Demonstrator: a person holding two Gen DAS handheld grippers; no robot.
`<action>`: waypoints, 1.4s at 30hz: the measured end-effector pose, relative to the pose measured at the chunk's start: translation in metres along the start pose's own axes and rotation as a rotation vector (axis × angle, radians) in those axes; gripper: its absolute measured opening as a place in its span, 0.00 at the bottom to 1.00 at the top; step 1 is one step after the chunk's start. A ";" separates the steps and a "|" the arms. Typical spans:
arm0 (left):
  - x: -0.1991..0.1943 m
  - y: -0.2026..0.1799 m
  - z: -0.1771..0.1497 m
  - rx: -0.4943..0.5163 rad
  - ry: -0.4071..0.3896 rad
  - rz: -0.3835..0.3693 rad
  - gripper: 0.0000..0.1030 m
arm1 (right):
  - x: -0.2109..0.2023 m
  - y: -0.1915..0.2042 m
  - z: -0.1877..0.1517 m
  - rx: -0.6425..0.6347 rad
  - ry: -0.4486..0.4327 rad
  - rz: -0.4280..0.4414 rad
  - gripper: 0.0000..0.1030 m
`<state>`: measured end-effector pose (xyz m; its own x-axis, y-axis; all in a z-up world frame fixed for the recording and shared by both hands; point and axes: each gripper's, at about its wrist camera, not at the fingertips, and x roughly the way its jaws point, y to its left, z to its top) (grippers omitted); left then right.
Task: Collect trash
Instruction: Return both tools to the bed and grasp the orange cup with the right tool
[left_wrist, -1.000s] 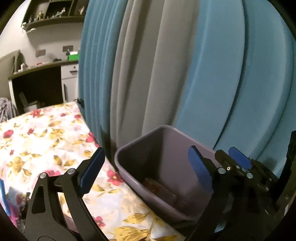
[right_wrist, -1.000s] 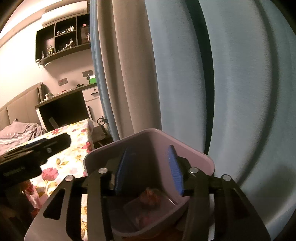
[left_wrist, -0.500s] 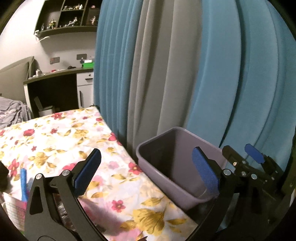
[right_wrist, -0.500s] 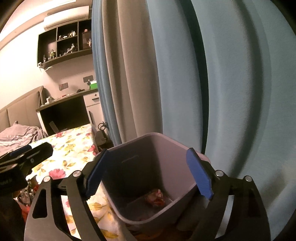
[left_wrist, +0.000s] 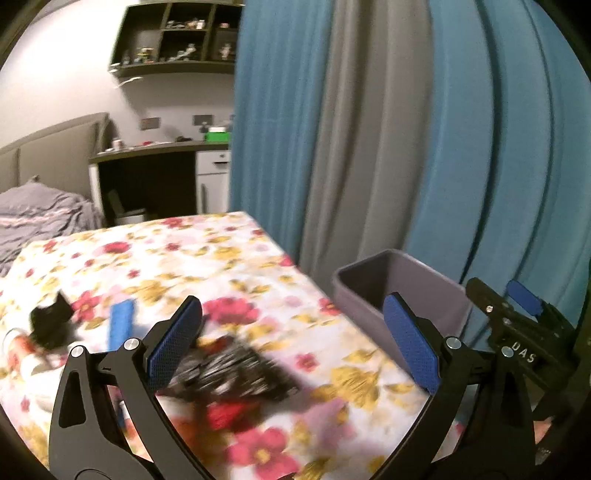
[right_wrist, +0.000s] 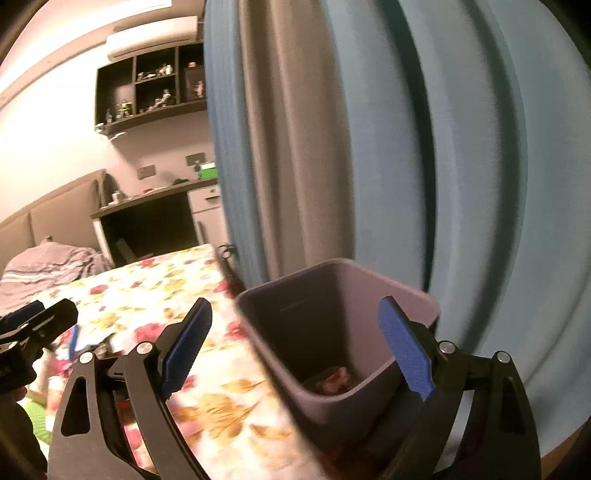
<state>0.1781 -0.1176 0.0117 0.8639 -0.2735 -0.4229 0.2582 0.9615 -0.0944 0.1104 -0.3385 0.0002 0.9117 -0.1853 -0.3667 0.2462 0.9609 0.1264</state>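
A grey bin (right_wrist: 317, 332) stands beside the flowered table (right_wrist: 147, 295), against the curtain; reddish trash (right_wrist: 332, 380) lies at its bottom. It also shows in the left wrist view (left_wrist: 399, 291). My right gripper (right_wrist: 295, 350) is open and empty, just before the bin's mouth. My left gripper (left_wrist: 291, 347) is open and empty over the table (left_wrist: 221, 258), above a dark crumpled wrapper (left_wrist: 236, 373). A blue wrapper (left_wrist: 120, 325) and a black scrap (left_wrist: 50, 319) lie further left. The right gripper shows at the left wrist view's right edge (left_wrist: 517, 325).
Blue and grey curtains (left_wrist: 406, 129) hang behind the bin. A desk (left_wrist: 155, 177) with shelves above stands at the back, and a bed with a grey blanket (left_wrist: 37, 218) at the left. Something green (right_wrist: 35, 417) lies at the table's near left.
My right gripper has opened wide and pulled back from inside the bin, leaving trash there. My left gripper has swung left from the bin to over the table's litter.
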 end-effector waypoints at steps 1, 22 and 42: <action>-0.011 0.012 -0.005 -0.019 -0.009 0.015 0.94 | -0.002 0.004 -0.002 -0.003 0.002 0.003 0.85; -0.120 0.160 -0.084 -0.187 0.002 0.332 0.94 | -0.035 0.132 -0.073 -0.100 0.167 0.275 0.85; -0.138 0.203 -0.099 -0.264 0.000 0.396 0.94 | 0.001 0.221 -0.108 -0.168 0.361 0.416 0.75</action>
<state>0.0685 0.1178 -0.0386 0.8739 0.1160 -0.4721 -0.2100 0.9659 -0.1512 0.1300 -0.1039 -0.0712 0.7434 0.2692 -0.6123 -0.1919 0.9628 0.1904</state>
